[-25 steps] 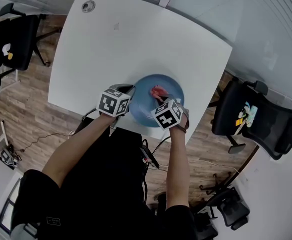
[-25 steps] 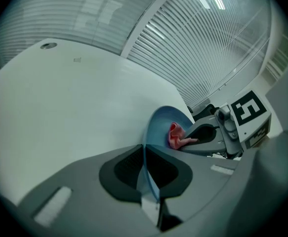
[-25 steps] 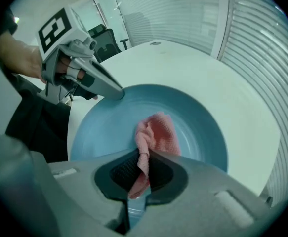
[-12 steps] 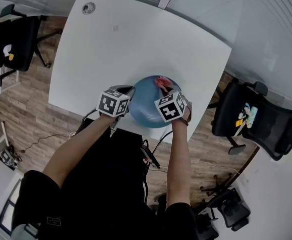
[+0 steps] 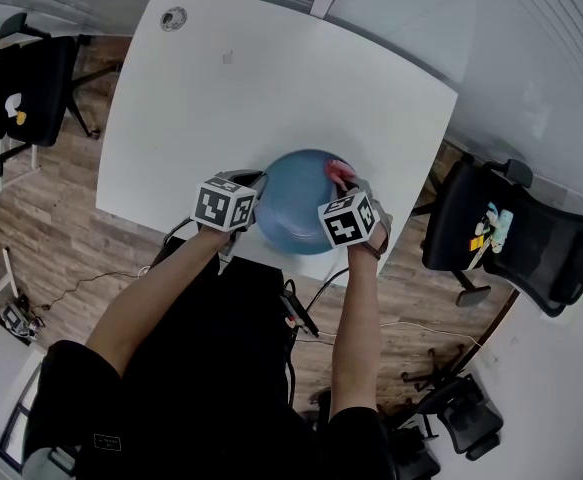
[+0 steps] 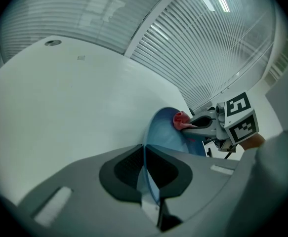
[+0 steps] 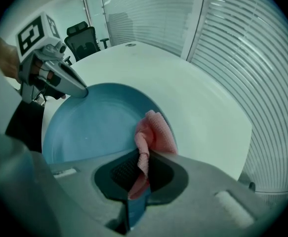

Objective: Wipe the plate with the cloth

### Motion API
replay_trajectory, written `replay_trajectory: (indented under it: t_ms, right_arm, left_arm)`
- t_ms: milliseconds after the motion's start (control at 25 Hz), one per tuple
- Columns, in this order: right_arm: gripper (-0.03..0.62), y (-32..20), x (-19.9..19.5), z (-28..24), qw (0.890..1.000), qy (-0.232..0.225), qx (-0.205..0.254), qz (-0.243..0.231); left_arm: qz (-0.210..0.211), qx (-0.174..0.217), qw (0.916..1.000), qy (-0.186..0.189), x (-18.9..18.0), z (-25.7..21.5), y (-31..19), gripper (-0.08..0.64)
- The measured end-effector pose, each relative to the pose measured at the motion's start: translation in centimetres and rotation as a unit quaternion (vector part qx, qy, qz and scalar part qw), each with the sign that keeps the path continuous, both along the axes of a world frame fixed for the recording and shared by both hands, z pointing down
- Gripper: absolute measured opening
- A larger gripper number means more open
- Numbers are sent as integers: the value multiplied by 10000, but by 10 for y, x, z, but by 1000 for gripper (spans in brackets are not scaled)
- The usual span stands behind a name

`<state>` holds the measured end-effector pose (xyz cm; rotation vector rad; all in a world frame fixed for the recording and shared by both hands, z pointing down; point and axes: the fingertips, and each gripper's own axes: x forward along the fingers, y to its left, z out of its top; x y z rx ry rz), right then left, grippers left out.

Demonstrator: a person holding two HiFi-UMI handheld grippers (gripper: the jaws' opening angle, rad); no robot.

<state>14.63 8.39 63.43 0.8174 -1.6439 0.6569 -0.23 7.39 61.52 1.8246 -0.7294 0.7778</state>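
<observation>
A round blue plate (image 5: 296, 213) lies at the near edge of the white table (image 5: 251, 88). My left gripper (image 5: 255, 196) is shut on the plate's left rim (image 6: 144, 154); the rim runs between its jaws. My right gripper (image 5: 349, 186) is shut on a pink cloth (image 7: 151, 137) and presses it on the plate's right rim (image 7: 109, 127). The cloth (image 5: 339, 175) shows as a small pink wad at the plate's far right edge, and the same cloth (image 6: 180, 119) appears in the left gripper view ahead of the right gripper (image 6: 203, 125).
Black office chairs stand at the left (image 5: 21, 78) and right (image 5: 501, 238) of the table. A small round grommet (image 5: 174, 15) sits near the table's far corner. Cables (image 5: 301, 313) hang below the table's near edge over wooden floor.
My right gripper has carried the cloth from the plate's middle out to its right rim. The left gripper and the plate have stayed put.
</observation>
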Motion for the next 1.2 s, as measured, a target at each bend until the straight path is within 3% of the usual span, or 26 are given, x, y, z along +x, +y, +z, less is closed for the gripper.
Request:
replay_trajectory:
  t_ms: [1200]
  right_arm:
    - [20, 70, -19, -1, 9990, -145, -98, 420]
  left_arm:
    - [-69, -4, 10000, 23, 0, 0, 0, 18]
